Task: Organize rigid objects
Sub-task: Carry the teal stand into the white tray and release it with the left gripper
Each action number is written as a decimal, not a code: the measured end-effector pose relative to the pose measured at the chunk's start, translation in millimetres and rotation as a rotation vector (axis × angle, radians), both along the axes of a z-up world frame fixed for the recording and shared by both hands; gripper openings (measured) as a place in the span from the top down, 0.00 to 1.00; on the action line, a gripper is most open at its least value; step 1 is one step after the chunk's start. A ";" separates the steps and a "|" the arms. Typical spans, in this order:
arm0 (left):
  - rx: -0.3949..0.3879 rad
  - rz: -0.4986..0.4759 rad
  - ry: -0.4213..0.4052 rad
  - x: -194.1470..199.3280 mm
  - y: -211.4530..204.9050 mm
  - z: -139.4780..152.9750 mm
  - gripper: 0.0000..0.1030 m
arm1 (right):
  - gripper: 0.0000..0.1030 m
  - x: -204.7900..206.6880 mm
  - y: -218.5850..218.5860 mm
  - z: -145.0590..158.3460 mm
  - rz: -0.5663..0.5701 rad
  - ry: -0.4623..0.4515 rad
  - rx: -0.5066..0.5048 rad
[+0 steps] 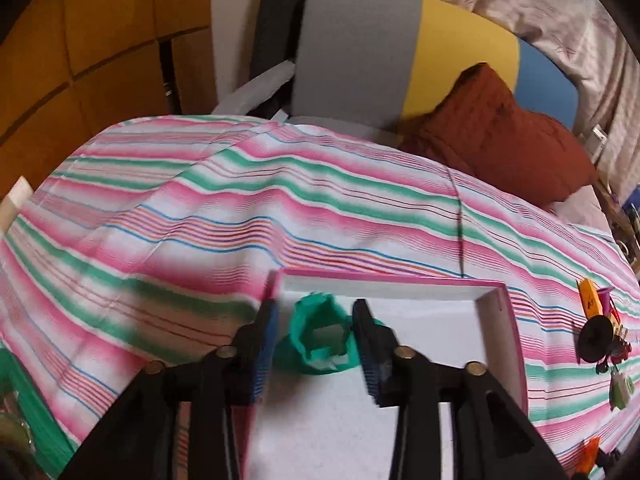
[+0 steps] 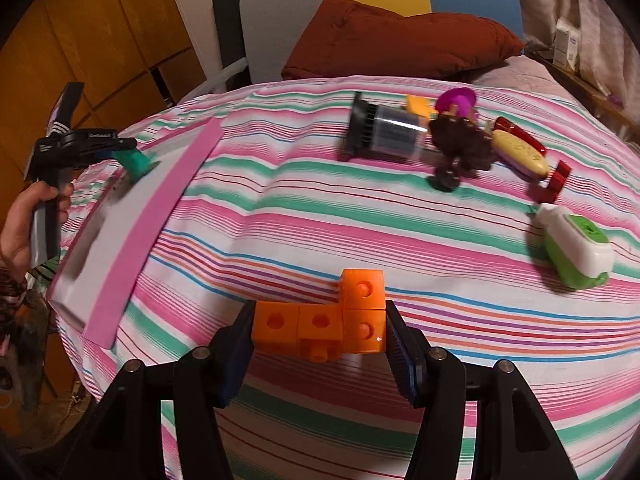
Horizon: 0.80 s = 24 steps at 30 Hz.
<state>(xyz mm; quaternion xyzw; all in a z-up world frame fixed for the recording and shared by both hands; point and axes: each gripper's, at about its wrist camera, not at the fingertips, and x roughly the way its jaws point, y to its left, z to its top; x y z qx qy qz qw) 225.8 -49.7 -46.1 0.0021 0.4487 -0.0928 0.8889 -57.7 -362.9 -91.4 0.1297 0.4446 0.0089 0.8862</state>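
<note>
Orange blocks (image 2: 324,326) clamped in right jaws; green piece (image 1: 316,340) sits between parted left jaws.

Warm, dim indoor light; both fisheye views bend strongly and darken at the corners. Motion blur smears the striped bedspread (image 1: 280,208); shadows stay soft.

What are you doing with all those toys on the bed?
A person is tidying toys into a pink box on the striped bedspread. The left gripper is over the box with a green toy sitting between its jaws, which stand apart from it. The right gripper holds an orange block piece. More toys, such as a green and white one, wait on the bed.
</note>
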 end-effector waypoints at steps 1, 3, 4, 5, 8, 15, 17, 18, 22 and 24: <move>-0.014 0.007 0.003 -2.6 3.7 0.6 0.59 | 0.41 1.7 3.7 1.1 0.005 -0.005 0.008; -0.056 0.015 0.005 -12.3 12.8 2.4 0.59 | 0.41 4.7 9.4 2.5 0.011 -0.011 0.014; -0.070 0.022 0.002 -17.1 15.8 3.8 0.58 | 0.41 7.4 13.5 3.4 0.018 -0.014 0.016; -0.088 0.030 -0.006 -25.1 20.1 5.0 0.58 | 0.41 9.4 16.3 4.0 0.024 -0.015 0.017; -0.139 0.039 -0.023 -48.9 29.8 4.9 0.56 | 0.41 20.5 28.5 7.5 0.050 -0.022 0.015; -0.179 0.008 0.004 -75.4 32.0 -10.0 0.56 | 0.41 48.0 57.2 36.1 0.116 -0.092 0.018; -0.138 0.000 0.016 -72.3 23.6 -14.2 0.56 | 0.41 58.5 69.6 47.2 0.141 -0.117 0.019; -0.115 -0.001 0.016 -69.0 19.1 -15.5 0.57 | 0.41 64.6 76.6 52.7 0.152 -0.128 0.017; -0.009 0.019 0.043 -48.8 4.7 -22.3 0.66 | 0.41 84.6 99.0 65.7 0.189 -0.154 0.013; -0.008 0.029 0.072 -34.9 3.6 -26.7 0.67 | 0.41 92.4 106.7 68.5 0.205 -0.160 0.014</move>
